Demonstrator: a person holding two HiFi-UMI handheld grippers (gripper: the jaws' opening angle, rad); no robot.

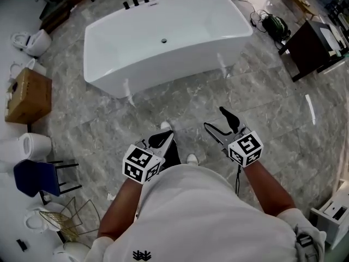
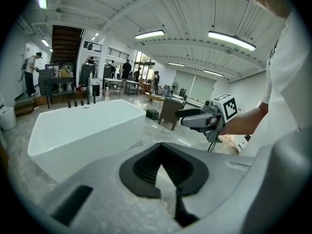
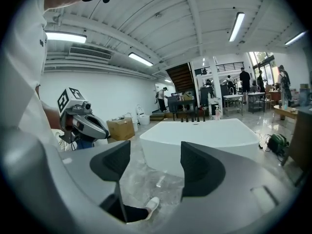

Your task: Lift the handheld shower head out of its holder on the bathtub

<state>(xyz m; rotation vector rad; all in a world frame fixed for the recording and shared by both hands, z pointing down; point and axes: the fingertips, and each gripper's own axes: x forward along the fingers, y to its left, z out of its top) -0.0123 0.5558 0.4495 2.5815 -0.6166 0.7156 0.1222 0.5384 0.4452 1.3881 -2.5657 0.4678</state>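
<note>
Right gripper (image 3: 155, 165) gapes empty, left gripper (image 2: 163, 168) pinched closed, facing bathtub (image 1: 180, 64).

Right gripper (image 3: 155, 162), jaws apart and empty. White bathtub (image 3: 200, 140) stands far beyond them; left gripper (image 3: 100, 129) at left.

Cardboard box (image 1: 28, 96), blue chair (image 1: 36, 177), dark cabinet (image 1: 310, 47)

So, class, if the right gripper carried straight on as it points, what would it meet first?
Probably the near wall of the bathtub; only bare floor lies before the right gripper. Since it tilts slightly down, the floor might come first.
</note>
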